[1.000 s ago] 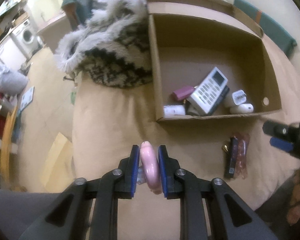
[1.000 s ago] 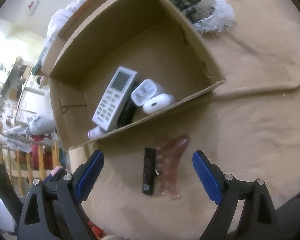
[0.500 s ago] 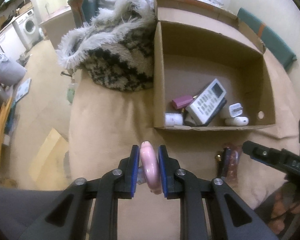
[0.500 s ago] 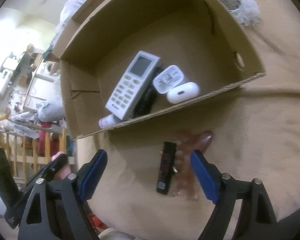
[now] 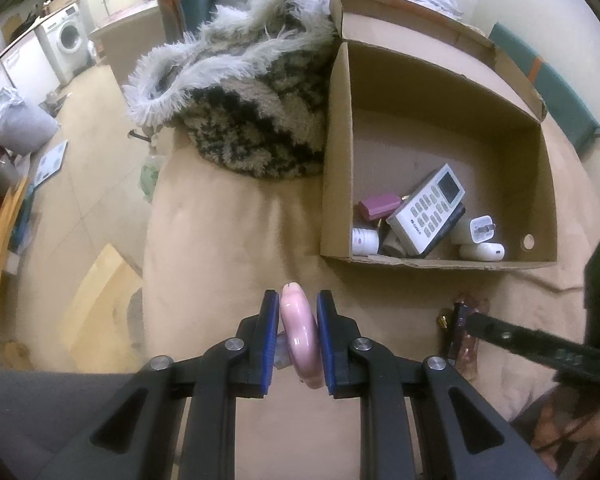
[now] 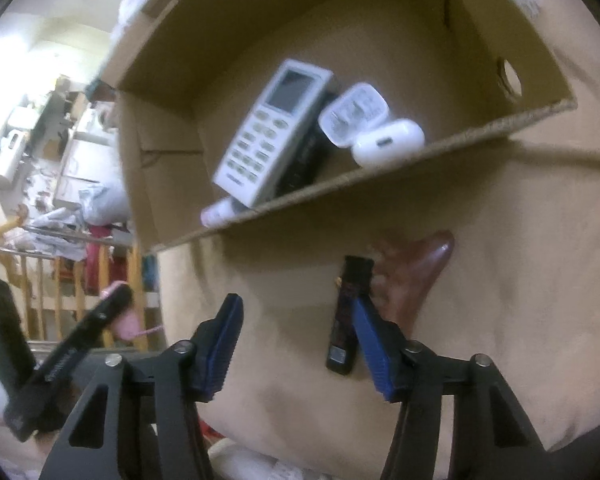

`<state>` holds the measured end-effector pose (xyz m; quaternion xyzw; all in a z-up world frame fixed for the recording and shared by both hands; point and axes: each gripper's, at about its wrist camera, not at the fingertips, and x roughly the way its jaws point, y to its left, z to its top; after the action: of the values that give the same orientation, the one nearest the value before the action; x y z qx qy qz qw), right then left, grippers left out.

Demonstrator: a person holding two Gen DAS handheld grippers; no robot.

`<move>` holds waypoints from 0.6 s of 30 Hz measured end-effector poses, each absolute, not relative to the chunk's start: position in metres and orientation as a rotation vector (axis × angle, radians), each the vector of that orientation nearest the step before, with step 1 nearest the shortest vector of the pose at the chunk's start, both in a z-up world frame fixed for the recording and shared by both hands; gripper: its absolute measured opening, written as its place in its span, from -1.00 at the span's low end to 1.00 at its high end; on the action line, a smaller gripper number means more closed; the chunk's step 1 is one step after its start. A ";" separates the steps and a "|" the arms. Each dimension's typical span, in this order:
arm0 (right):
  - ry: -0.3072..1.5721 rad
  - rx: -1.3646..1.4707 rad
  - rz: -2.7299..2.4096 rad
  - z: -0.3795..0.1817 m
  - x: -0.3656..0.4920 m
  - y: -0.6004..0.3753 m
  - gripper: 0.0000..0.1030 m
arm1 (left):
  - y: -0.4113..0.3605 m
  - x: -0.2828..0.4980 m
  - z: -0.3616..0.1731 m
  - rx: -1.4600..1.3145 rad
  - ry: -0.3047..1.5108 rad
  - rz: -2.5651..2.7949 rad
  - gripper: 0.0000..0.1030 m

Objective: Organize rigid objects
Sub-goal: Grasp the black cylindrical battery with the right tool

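Two left fingers (image 5: 326,344) clamping pink ring (image 5: 299,334), right fingers (image 6: 370,336) closing, empty, beside black stick (image 6: 346,316)

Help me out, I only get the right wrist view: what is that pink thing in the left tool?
Observer: A glossy pink ring-shaped object, clamped edge-on between the blue pads of the left tool.
Operator: Does the near wall of the cardboard box hide anything inside from me?
Observer: Yes, a small maroon rectangular case lies on the box floor, just left of the white remote control.
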<state>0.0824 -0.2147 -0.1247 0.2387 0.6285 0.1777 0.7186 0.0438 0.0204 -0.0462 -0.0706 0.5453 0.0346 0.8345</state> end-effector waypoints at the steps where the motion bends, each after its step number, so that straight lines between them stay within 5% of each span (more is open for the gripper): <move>1: 1.402 0.506 0.382 -0.128 0.083 -0.213 0.11 | 0.020 0.044 -0.046 -0.148 1.156 0.071 -0.66; 3: 1.431 0.467 0.374 -0.135 0.087 -0.206 -0.08 | 0.018 0.043 -0.047 -0.145 1.160 0.064 -0.66; 10: 1.367 -0.129 0.295 -0.137 0.069 -0.139 -0.16 | 0.016 0.044 -0.050 -0.122 1.158 0.070 -0.66; 12: 1.340 -0.220 0.289 -0.142 0.065 -0.128 -0.42 | 0.014 0.044 -0.051 -0.117 1.159 0.072 -0.66; 14: 1.337 -0.240 0.303 -0.146 0.064 -0.121 -0.61 | 0.014 0.044 -0.051 -0.113 1.158 0.072 -0.66; 18: 1.301 -0.156 0.327 -0.135 0.062 -0.133 -0.61 | 0.016 0.045 -0.050 -0.113 1.149 0.081 -0.66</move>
<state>0.0620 -0.1330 -0.1347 -0.0724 0.6022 0.1511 0.7806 0.0447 0.0155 -0.0502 -0.0532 0.5430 0.0385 0.8371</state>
